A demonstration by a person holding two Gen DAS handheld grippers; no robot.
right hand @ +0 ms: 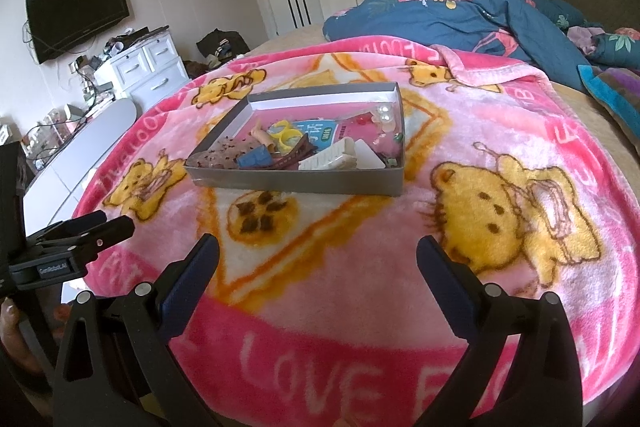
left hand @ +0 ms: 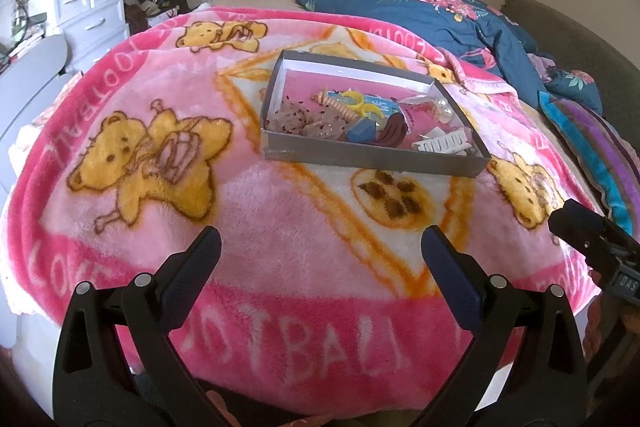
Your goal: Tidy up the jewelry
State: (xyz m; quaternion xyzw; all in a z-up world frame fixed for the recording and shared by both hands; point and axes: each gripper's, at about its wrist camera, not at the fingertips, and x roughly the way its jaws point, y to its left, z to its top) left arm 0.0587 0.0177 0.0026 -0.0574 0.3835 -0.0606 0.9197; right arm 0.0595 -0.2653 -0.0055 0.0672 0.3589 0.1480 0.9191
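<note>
The left gripper and the right gripper are each showing black plastic arms, round silver pivot pins and dark blue textured finger pads. White lettering is showing on the left gripper's black body in the right wrist view.

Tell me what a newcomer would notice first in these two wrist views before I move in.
The loud pink teddy-bear blanket fills both views, spread over the bed. In its middle lies a shallow grey box heaped with mixed accessories: yellow rings, pearl beads near its far corner, and a white hair claw by the near wall. Both the left gripper and right gripper hover open, short of the box, holding nothing.
</note>
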